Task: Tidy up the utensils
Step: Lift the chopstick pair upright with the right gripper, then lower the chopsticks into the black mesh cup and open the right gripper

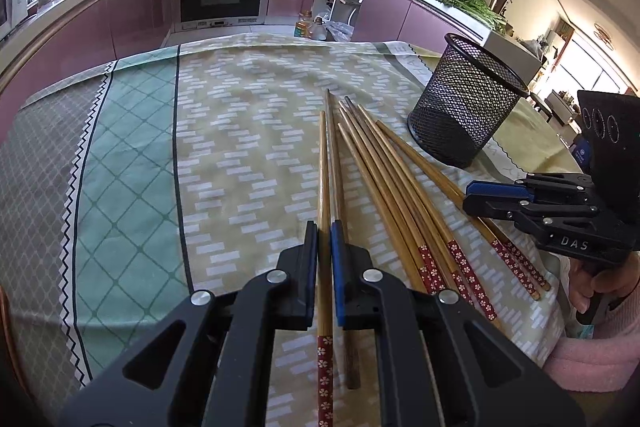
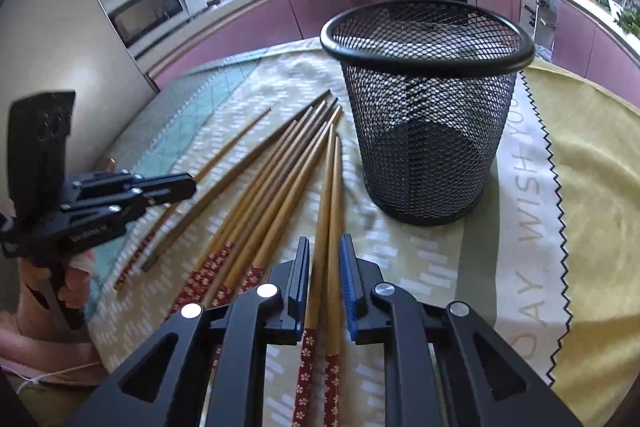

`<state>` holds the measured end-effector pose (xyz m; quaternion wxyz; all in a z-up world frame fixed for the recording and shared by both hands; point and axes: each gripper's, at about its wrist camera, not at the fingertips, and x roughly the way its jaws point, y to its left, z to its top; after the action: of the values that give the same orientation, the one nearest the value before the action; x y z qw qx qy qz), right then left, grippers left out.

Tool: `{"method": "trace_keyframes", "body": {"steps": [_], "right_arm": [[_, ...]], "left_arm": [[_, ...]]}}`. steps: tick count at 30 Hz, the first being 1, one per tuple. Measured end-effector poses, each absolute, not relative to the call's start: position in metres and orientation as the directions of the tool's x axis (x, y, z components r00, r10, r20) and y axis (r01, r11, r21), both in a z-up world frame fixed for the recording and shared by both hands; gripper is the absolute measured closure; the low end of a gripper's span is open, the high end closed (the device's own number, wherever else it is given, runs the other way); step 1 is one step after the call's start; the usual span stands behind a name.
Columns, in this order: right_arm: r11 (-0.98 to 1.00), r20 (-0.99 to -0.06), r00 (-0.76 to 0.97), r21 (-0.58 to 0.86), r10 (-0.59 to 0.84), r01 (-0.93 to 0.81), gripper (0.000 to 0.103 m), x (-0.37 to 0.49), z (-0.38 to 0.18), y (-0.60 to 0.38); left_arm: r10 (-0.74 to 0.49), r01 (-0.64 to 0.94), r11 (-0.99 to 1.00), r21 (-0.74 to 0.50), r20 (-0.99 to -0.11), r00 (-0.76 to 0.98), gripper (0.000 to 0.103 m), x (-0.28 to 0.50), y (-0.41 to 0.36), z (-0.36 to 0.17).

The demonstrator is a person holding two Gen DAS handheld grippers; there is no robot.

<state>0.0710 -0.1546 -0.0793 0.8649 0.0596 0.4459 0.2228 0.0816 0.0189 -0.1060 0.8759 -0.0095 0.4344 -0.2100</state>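
1. Left gripper [image 1: 324, 247] pinches one smooth bamboo chopstick [image 1: 324, 187].
2. Right gripper [image 2: 325, 267] stands slightly spread, straddling two chopsticks [image 2: 330, 195].
3. Round black mesh holder [image 2: 428, 131] stands upright, beside the fanned chopsticks, on the patterned cloth tabletop [image 1: 240, 147].

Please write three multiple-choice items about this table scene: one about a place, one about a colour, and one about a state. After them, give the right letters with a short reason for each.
1. Where does the mesh cup stand?
A. on the patterned cloth, beside the tips of the loose chopsticks
B. on the kitchen counter
C. lying on top of the chopsticks

2. What colour are the decorated ends of the chopsticks?
A. plain green
B. red with small white flowers
C. black

3. What is the state of the left gripper?
A. wide open with nothing between
B. shut on one chopstick
C. holding the mesh cup

Answers:
1 A, the cup stands upright on the cloth next to the tips.
2 B, the ends show red bands with white flowers.
3 B, the pads press on a single chopstick.
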Motion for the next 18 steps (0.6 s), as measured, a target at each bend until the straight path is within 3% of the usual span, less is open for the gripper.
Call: {"method": "trace_keyframes", "body": {"steps": [8,15,18], "right_arm": [[0.912,-0.768,0.504,0.263,0.396,-0.316,0.088,0.074,-0.083,-0.159],[0.926,-0.783,0.536,0.133,0.316,-0.353,0.087,0.080,-0.086,-0.136],[0.924,-0.778,0.531,0.165,0.337,-0.345,0.097,0.087,-0.085,-0.140]], "left_arm": [[-0.379,0.363,0.910,-0.200,-0.757,0.532,0.095,0.082,0.018,-0.107],[-0.380,0.365,0.909,-0.202,-0.760,0.526,0.095,0.084,0.016,-0.107],[-0.388,0.368,0.906,-0.209,-0.755,0.528,0.095,0.084,0.015,-0.105]]}}
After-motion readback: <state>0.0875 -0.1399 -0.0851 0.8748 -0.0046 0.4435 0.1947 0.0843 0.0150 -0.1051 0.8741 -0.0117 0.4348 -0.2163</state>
